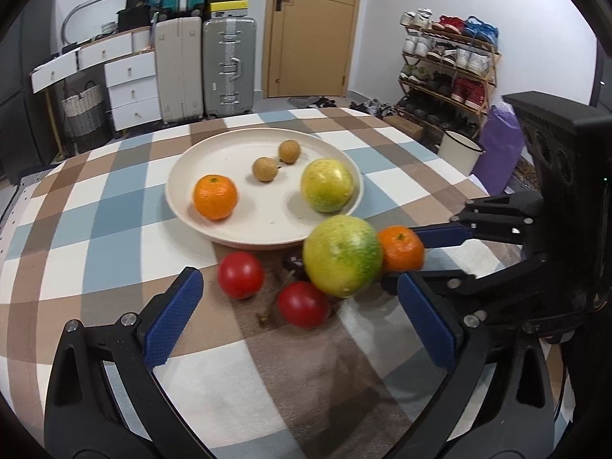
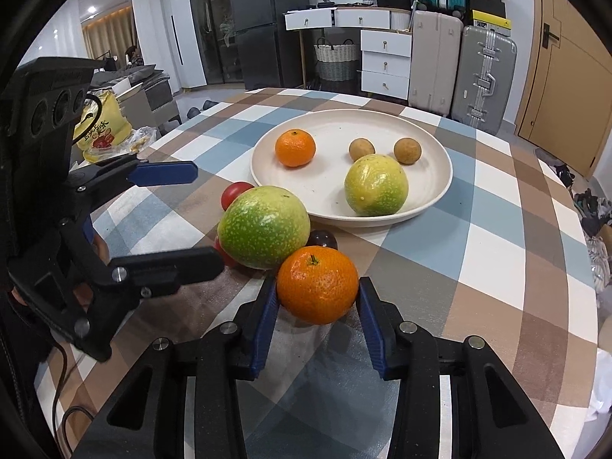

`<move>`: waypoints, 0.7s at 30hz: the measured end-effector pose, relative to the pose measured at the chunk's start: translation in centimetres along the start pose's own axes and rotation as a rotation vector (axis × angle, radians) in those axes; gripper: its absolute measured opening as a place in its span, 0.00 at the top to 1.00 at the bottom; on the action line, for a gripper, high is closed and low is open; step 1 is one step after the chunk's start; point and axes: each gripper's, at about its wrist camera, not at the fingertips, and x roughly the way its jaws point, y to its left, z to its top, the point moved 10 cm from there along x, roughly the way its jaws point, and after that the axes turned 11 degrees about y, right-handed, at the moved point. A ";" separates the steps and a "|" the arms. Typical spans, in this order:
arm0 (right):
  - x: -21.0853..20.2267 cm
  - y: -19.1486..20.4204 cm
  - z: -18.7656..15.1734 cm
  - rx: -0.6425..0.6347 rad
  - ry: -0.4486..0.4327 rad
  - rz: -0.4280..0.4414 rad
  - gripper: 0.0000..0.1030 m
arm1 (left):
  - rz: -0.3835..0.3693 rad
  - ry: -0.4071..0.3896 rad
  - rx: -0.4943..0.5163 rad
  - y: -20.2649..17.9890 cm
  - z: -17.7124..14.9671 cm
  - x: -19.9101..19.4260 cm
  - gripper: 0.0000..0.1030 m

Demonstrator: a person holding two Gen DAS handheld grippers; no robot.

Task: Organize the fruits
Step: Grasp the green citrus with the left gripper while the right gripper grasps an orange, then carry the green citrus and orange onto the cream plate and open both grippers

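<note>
The right gripper (image 2: 317, 298) is pinching a tangerine (image 2: 317, 290) between its blue pads (image 2: 264, 321), the pads touching the fruit on both sides; the fruit is sitting low over the checked tablecloth (image 2: 478, 252), though whether it is resting on the cloth or lifted clear cannot be told. The left gripper (image 1: 302, 321) is holding its jaws spread wide, gripping nothing; in its own view two red tomatoes (image 1: 240, 274) are lying on the cloth between and just ahead of its fingers.

A large green-yellow fruit (image 2: 264, 226) is sitting on the cloth just beside the held tangerine, appearing to touch it, and is standing near the rim of the plate (image 2: 428, 206); a small dark fruit (image 2: 323, 238) is lying partly hidden behind both.

The cream plate is carrying four items: a second tangerine (image 2: 295, 147) on its left side in the right wrist view, two small brown round fruits (image 2: 361, 148) toward the far side, and a second green-yellow fruit (image 2: 375, 185) at the near rim; these are lying apart from one another.

Suitcases (image 1: 228, 65), a white drawer unit (image 1: 132, 84) and a shoe rack (image 1: 447, 65) are standing beyond the table.
</note>
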 end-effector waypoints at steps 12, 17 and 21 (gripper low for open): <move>0.6 0.0 -0.2 -0.005 0.019 -0.013 0.60 | -0.137 0.084 -0.016 -1.7 0.4 2.7 0.44; 0.6 0.0 -0.2 -0.004 0.020 -0.014 0.60 | -0.166 0.076 -0.009 -2.2 0.7 2.9 0.55; 0.8 0.0 -0.3 -0.009 0.027 -0.014 0.60 | -0.165 0.070 -0.012 -2.2 0.8 2.8 0.56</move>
